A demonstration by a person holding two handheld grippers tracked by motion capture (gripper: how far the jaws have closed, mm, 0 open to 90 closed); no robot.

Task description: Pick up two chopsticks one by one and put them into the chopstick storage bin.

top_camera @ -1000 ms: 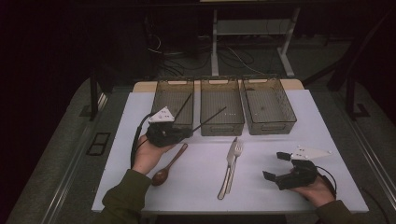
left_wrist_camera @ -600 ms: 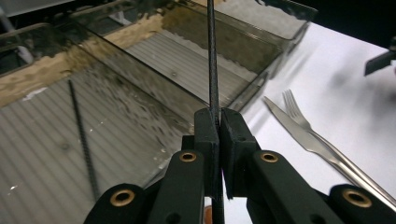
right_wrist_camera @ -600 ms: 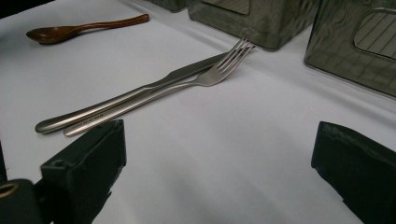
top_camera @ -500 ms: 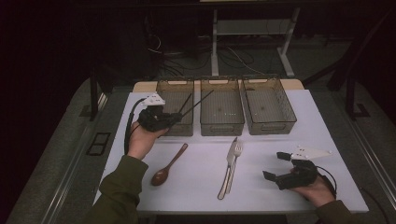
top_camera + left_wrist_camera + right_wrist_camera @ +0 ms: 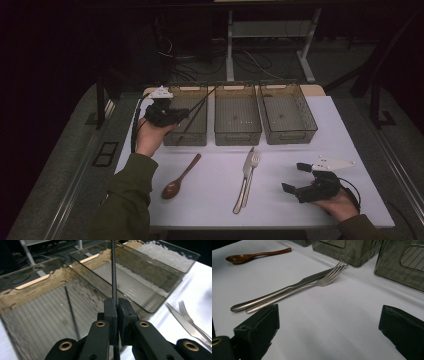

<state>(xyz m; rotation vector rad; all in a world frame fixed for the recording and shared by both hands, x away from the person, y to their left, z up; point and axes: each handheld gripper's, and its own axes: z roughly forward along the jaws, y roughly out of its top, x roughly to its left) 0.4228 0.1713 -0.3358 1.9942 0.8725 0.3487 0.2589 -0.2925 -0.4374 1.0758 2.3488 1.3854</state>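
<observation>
Above left bin (image 5: 192, 112), left claw (image 5: 117, 305) pinching chopstick (image 5: 114, 272).

A thin black chopstick (image 5: 114, 272) sticks straight out from the left gripper (image 5: 117, 305) (pinched tight between its jaws).

The chopstick (image 5: 114, 277) is black; the spoon (image 5: 180, 177) is glossy dark brown wood. The knife (image 5: 284, 290) and fork (image 5: 322, 280) are plain silver steel. The three bins (image 5: 237, 107) are smoky translucent grey with ribbed floors, on a white table (image 5: 280, 165).
</observation>
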